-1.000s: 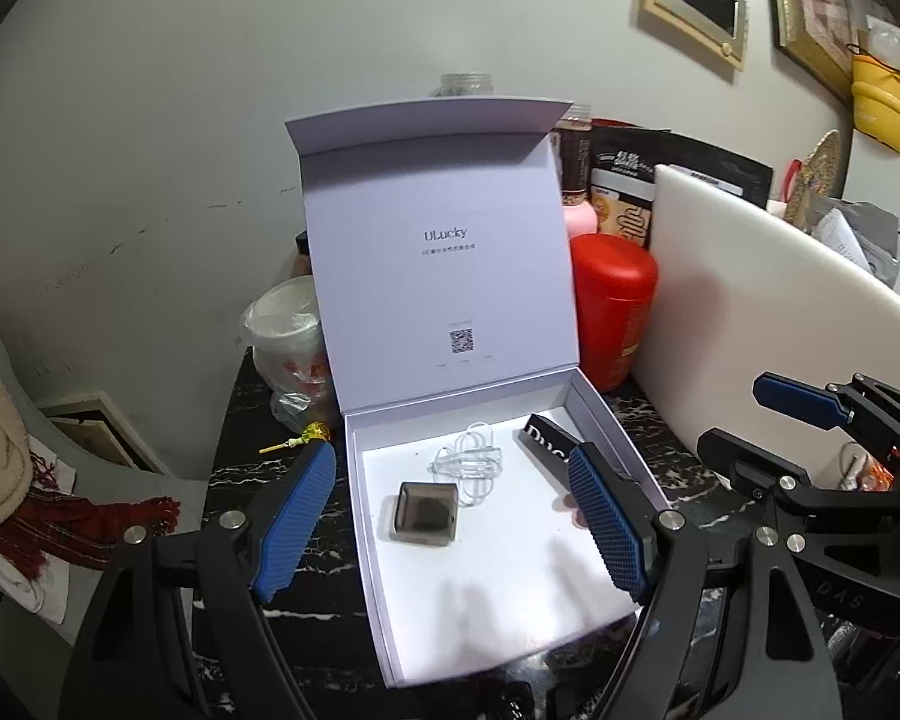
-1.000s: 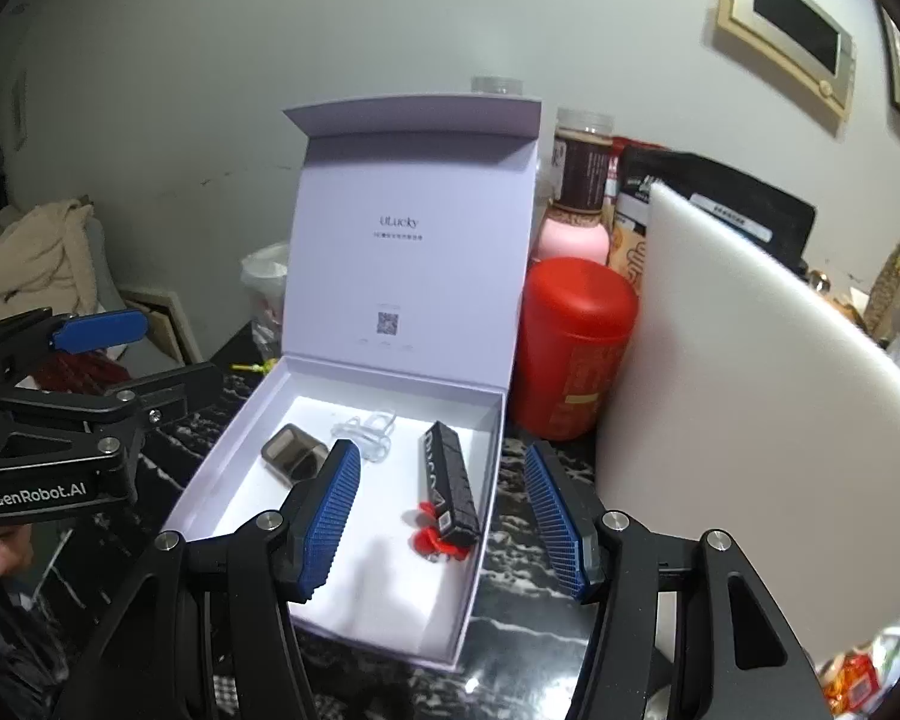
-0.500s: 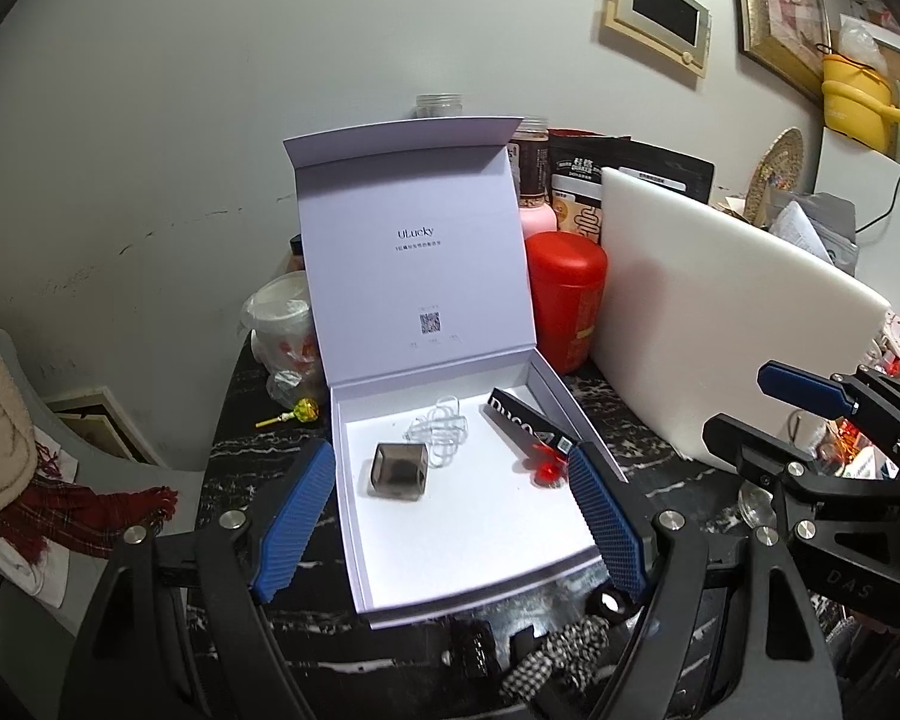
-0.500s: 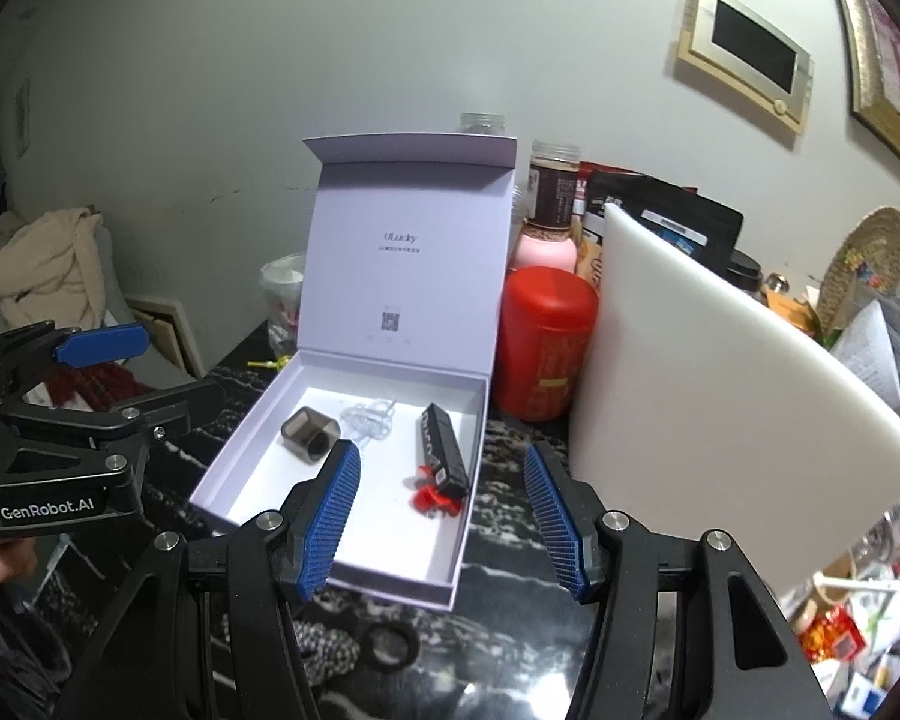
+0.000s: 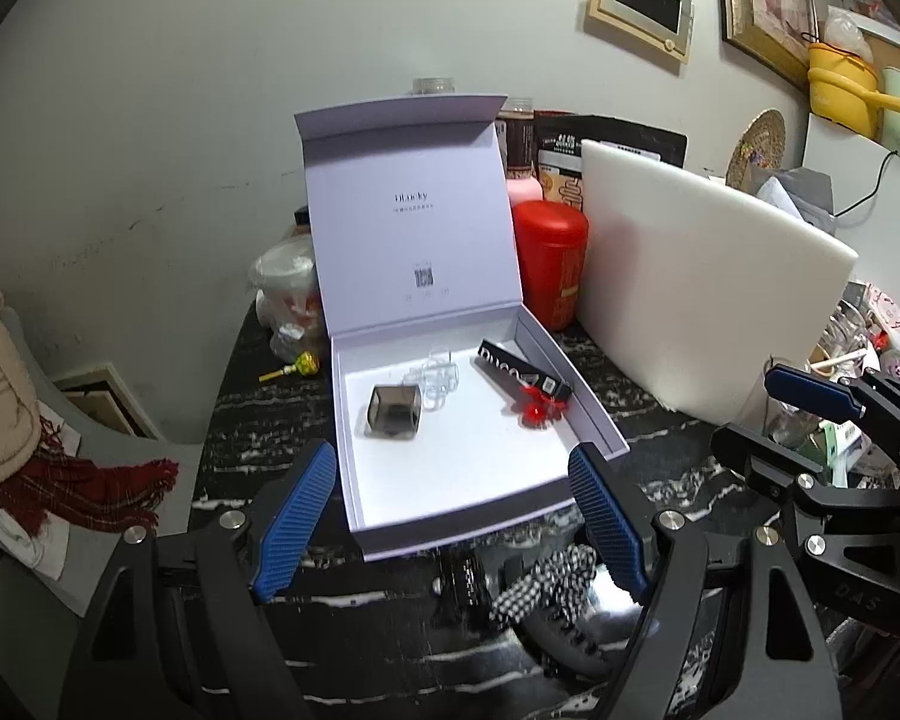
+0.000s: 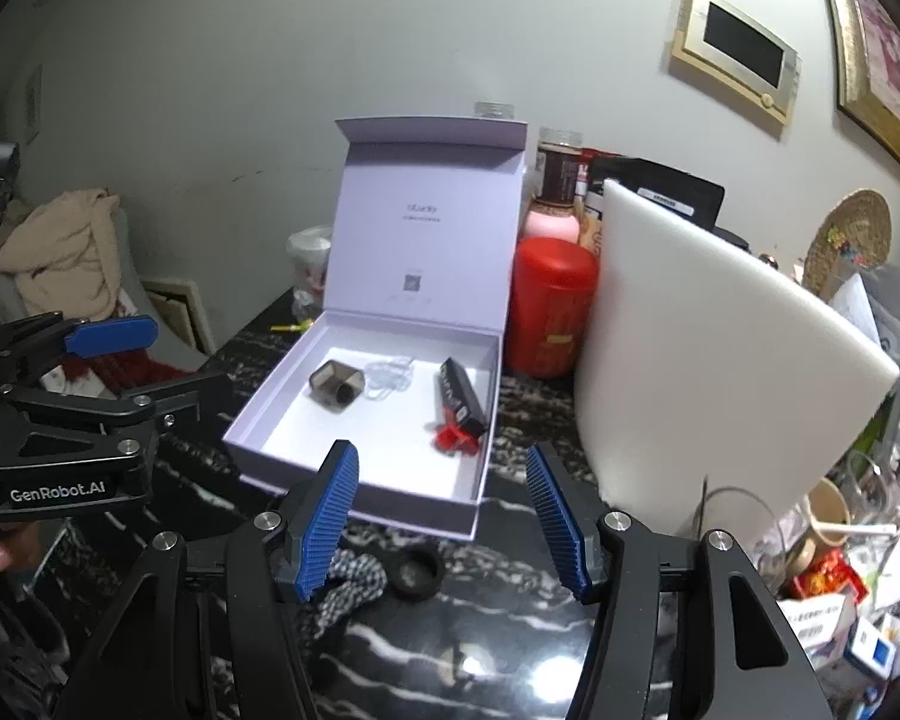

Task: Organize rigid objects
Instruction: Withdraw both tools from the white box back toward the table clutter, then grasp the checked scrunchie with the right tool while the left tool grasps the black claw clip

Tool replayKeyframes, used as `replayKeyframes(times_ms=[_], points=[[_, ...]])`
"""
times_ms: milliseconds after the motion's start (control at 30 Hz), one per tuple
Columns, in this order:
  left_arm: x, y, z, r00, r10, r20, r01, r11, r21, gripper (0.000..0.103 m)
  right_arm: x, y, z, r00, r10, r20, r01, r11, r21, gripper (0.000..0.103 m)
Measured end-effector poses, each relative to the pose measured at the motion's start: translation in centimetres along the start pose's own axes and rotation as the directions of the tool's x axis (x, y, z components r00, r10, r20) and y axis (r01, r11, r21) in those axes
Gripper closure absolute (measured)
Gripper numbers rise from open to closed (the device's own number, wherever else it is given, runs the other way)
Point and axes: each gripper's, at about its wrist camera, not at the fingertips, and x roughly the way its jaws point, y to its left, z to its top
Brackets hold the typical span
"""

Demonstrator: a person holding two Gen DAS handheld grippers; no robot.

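Note:
An open pale lilac gift box stands on the black marble table, its lid upright. Inside lie a smoky grey cube, a clear looped cable, and a long black case with a red piece at its end. My left gripper hovers open before the box's front edge, nothing between its fingers. My right gripper is open too, near the front right corner. Each gripper also shows in the other's view, left gripper and right gripper.
A checkered cloth and a black ring lie in front of the box. A red canister and a leaning white board stand to the right. A bagged cup and a lollipop sit to the left. Clutter fills the far right.
Both grippers have drawn back from the box, which now looks smaller and farther. The checkered cloth and black ring have come into view. Neither jaw has changed.

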Motion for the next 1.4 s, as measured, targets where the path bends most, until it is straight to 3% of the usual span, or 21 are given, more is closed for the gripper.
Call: replayKeyframes(times_ms=[467,933,1400], points=[[-0.1,0.2,-4.1,0.999,-0.011,-0.046,0.01,1.0,-0.028,0.023,0.5,1.3,-4.5,0.997,0.048,-0.062,-0.047,0.999,0.024,0.045],[4.4,-1.1,-7.8,0.982,-0.093,-0.167,0.081,0.993,-0.081,0.023,2.1,-0.4,-8.9,0.984,0.012,-0.178,0.002,0.997,0.08,0.045],[7.9,-3.2,-10.0,0.973,-0.064,-0.222,0.054,0.997,-0.052,0.023,4.1,-1.4,-9.9,0.977,0.033,-0.211,-0.012,0.995,0.101,0.045]])
